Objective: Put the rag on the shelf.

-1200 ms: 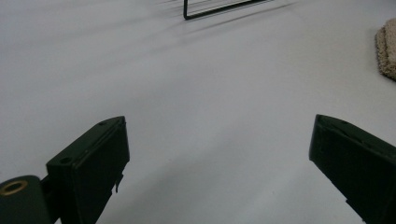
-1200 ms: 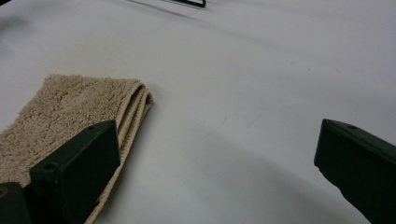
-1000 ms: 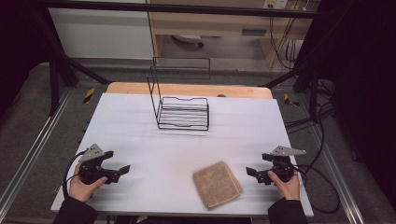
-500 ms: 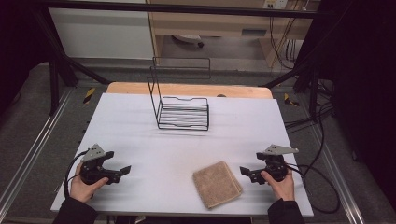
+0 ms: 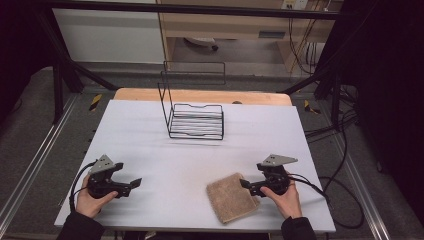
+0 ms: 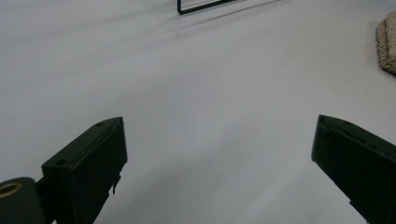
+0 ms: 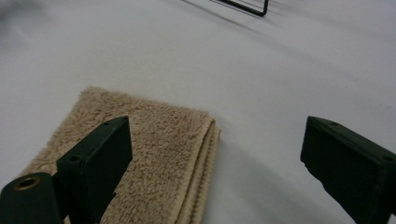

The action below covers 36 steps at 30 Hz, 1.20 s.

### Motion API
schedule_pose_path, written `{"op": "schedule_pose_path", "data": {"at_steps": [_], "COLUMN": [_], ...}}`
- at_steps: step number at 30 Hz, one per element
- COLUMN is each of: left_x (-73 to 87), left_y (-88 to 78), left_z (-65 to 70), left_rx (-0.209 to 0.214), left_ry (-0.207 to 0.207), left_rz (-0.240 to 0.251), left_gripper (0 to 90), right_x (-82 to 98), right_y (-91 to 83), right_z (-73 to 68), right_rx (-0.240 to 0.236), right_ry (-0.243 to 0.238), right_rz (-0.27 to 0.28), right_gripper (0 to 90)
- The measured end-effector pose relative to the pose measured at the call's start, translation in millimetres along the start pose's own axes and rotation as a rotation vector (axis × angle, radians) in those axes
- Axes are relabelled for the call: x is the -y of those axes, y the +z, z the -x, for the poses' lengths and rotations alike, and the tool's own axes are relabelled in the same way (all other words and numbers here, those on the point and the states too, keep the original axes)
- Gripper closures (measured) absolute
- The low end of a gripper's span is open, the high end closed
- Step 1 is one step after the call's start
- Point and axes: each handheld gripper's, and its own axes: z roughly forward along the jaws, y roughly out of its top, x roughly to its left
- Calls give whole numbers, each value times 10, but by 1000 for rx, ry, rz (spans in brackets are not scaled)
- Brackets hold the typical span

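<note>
Now | right claw (image 5: pixel 243 183) level, closing slightly, ungripped, straddling towel (image 5: pixel 231 197) edge | left claw (image 5: pixel 136 182) released

Setting: lab-style recording station, not a home.
Table (image 5: pixel 150 130): plain white top over a wooden board, standing by itself on grey carpet.
Frame (image 5: pixel 55 65): black struts rise around the table; metal rails (image 5: pixel 30 165) run along the floor on both sides.
Cables (image 5: pixel 345 150): loose bundles on the floor at the right; more hang at the back wall.
Background: a white panel and a wooden shelf unit (image 5: pixel 225 25).
Props: few, one wire rack (image 5: pixel 195 120) and one folded towel (image 5: pixel 232 197).
</note>
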Motion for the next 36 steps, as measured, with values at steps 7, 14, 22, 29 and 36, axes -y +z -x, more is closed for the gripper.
{"op": "schedule_pose_path", "data": {"at_steps": [7,14,22,29,36], "left_x": [-3,-2,-3,-4,-7], "left_y": [3,10,12,16,19], "left_z": [7,3,6,6,13], "left_rx": [-1,2,-2,-4,-7], "left_ry": [-4,-13,-15,-15,-10], "left_rz": [-2,-2,-2,-3,-6], "left_gripper": [35,41,44,48,50], "right_x": [-14,-13,-5,-7,-24], "right_y": [177,332,377,374,347], "right_z": [29,23,-4,-20,-18], "right_rx": [2,-27,-71,-101,-115], "right_ry": [25,21,39,59,62], "right_rz": [-60,-126,-151,-167,-167], "right_gripper": [270,458,625,759,834]}}
